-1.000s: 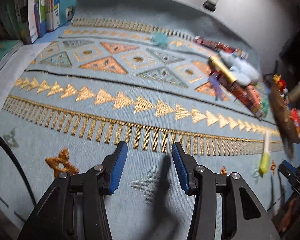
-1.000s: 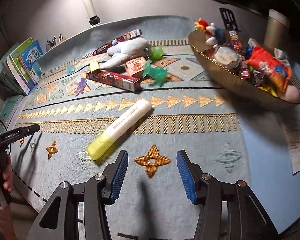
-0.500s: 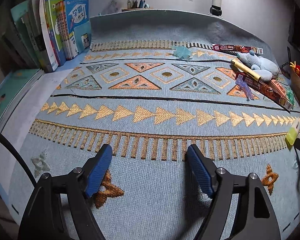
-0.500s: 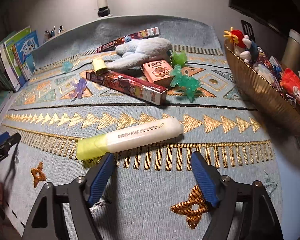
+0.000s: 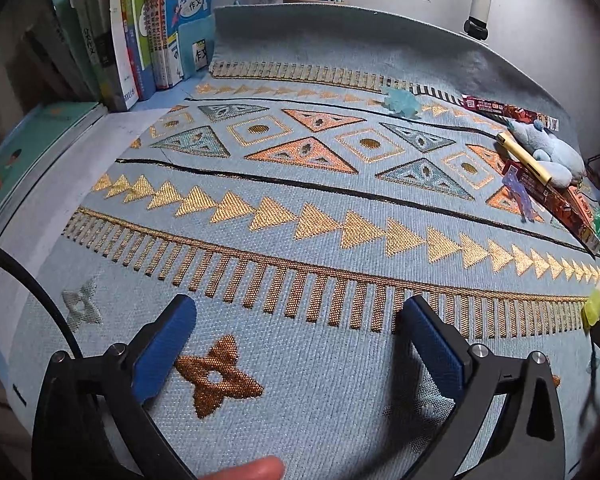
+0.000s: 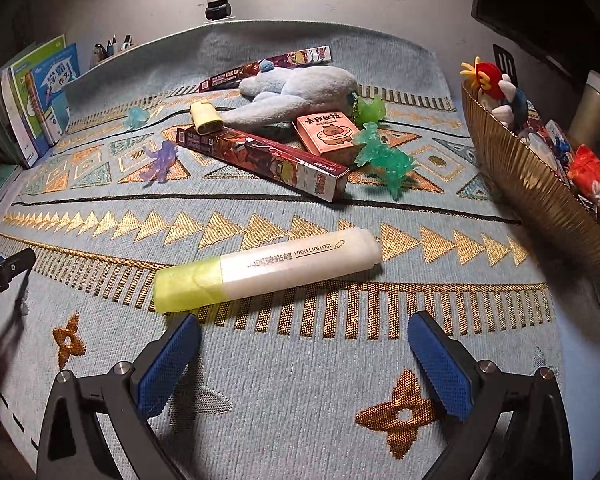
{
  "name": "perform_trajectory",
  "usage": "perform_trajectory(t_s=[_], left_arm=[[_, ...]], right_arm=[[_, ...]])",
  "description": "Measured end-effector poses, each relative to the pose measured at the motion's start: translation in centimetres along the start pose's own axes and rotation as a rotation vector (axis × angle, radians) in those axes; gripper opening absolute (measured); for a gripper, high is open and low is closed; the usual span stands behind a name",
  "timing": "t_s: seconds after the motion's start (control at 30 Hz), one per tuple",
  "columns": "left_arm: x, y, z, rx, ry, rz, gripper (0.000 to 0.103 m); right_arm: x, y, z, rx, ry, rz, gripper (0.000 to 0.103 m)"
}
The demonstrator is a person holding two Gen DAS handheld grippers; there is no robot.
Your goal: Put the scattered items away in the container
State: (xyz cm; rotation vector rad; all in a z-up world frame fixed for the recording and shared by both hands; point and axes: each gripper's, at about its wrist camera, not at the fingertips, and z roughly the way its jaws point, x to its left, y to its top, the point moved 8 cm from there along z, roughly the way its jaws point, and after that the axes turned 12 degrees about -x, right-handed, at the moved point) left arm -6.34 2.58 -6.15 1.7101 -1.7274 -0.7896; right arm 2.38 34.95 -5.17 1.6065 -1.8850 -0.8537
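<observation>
R gripper (image 6: 302,354) hangs over the near part of the rug (image 6: 300,400), jaws opening, now spread wide, nothing between the pads and nothing touched; its fingers (image 6: 168,360) sit just short of the highlighter (image 6: 268,270). L gripper (image 5: 296,338) is also spread to full width over bare rug near the near-left corner, empty, pads clear of everything; a fingertip (image 5: 244,470) shows at the bottom edge of that view. Vs 1 s ago: both claws were about half open and are now far wider; in the R view the highlighter lay steeply diagonal and further off, now it fills the mid frame right ahead of the jaws; the L view has swung so the books (image 5: 140,32) at the far-left corner show in full, and the bowl has slipped out of that frame. Highlighter: lies flat on the rug's gold bar band, long axis nearly crosswise to the R gripper, slightly tilted, yellow cap end toward the left and nearer, white barrel end toward the right and the bowl (image 6: 540,184). In the L view only its cap end (image 5: 596,304) peeks in at the right edge. Bowl stands at the rug's right edge, already holding toys and packets. Still loose toward the far side of the rug: long red box (image 6: 260,156), blue plush (image 6: 300,88), pink box (image 6: 328,132), green figure (image 6: 380,156), purple figure (image 6: 160,160), all well apart from the highlighter.
</observation>
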Motion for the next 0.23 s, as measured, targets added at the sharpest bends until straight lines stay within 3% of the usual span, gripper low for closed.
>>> perform_trajectory(t_s=[0.23], left_arm=[[-0.11,-0.07,-0.03,-0.003,-0.006,0.007,0.103]], right_arm=[[0.01,0.0,-0.02,0.0,0.001,0.001,0.103]])
